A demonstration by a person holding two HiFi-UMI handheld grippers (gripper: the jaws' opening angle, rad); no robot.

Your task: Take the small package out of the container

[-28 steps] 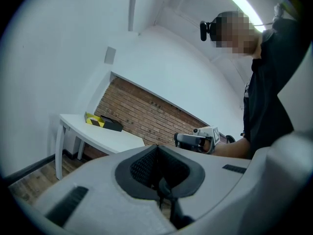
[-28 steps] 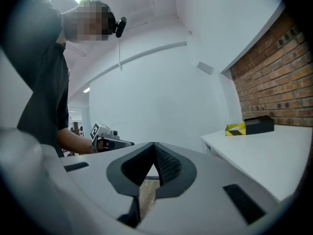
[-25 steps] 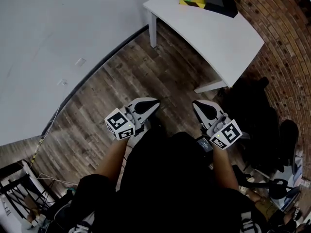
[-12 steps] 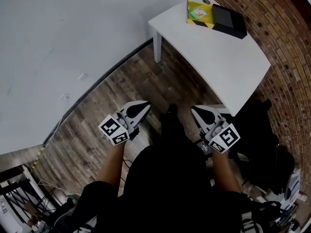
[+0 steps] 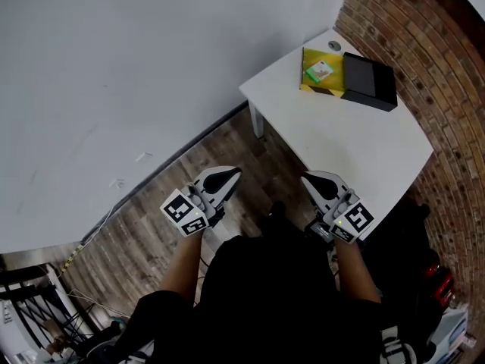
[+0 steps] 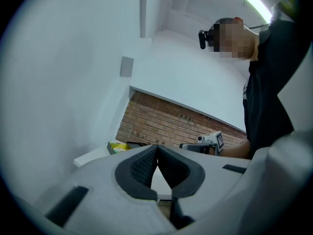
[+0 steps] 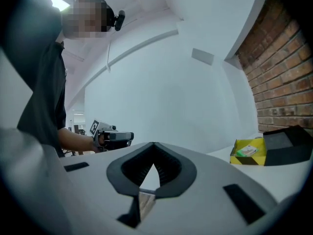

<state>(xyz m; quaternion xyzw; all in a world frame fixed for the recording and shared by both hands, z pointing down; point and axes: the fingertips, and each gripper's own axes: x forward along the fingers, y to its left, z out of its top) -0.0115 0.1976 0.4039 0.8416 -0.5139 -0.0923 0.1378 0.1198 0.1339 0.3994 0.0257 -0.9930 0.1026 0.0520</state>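
1. Location of task item: the small package (image 5: pixel 320 70) lies inside the yellow container (image 5: pixel 332 83), which stands at the far end of the white table (image 5: pixel 341 139), touching a black box (image 5: pixel 369 82) on its right.
2. Jaws, left gripper (image 5: pixel 227 177): closed tip to tip, with nothing between them.
3. Jaws, right gripper (image 5: pixel 314 182): likewise closed and empty. Only bare table shows through the gap behind the tips.
4. Key relation: both grippers are held over the wooden floor (image 5: pixel 151 211), short of the table's near edge and well apart from the container. The container lies ahead of both and to the right.
5. Nearer gripper: the right one. Its view shows the container (image 7: pixel 259 156) and the package (image 7: pixel 246 151) ahead, to the right of its jaw line.
6. Long axis: the package rests tilted in the container. It is too small in these views to fix its orientation firmly.
7. Judgement: the extraction is not yet begun. The chosen jaws must open before they descend into the container.
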